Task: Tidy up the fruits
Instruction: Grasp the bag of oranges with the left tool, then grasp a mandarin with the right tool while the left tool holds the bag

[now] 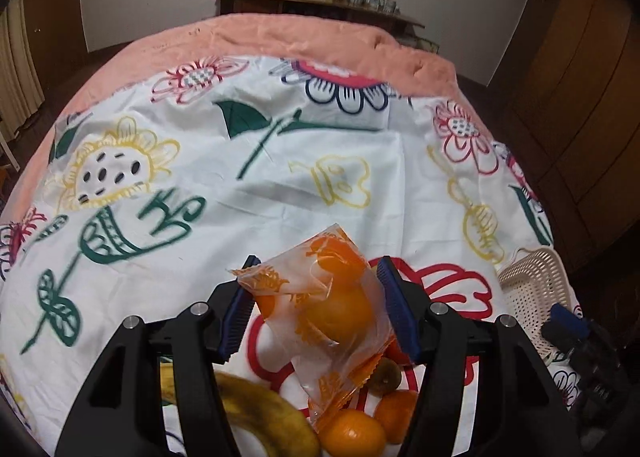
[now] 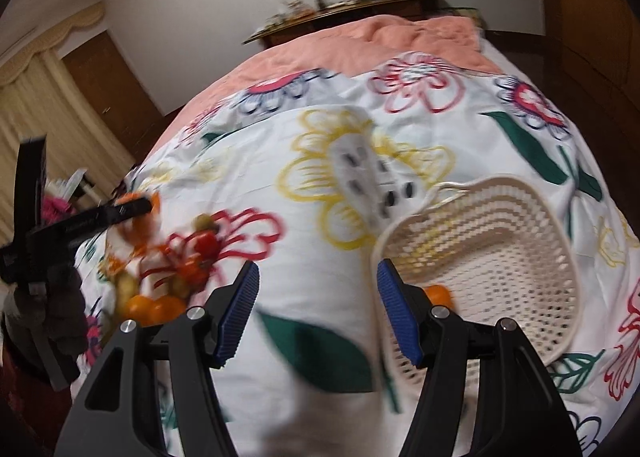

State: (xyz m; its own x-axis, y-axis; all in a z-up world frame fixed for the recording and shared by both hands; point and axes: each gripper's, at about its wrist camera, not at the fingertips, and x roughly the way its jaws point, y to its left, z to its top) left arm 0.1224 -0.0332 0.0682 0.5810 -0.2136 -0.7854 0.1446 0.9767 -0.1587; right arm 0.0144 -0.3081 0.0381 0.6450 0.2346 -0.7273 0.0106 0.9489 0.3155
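Floral bedsheet (image 1: 280, 177) underneath; left gripper (image 1: 316, 289) clamps bagged orange (image 1: 336, 309); right gripper (image 2: 318, 297) gapes, idle; carry bag level toward basket (image 2: 500, 249), releasing low.

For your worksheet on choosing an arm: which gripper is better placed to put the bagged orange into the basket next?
Left. The left gripper already has the bagged orange between its fingers, raised above the fruit pile. The right gripper is open and empty, beside the basket.

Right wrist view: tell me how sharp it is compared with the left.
Right wrist view: motion-smeared, the fruit pile and basket soft. Left wrist view: much crisper, the bagged orange clear, slight smear on the cloth print. Both bend straight edges, fisheye.
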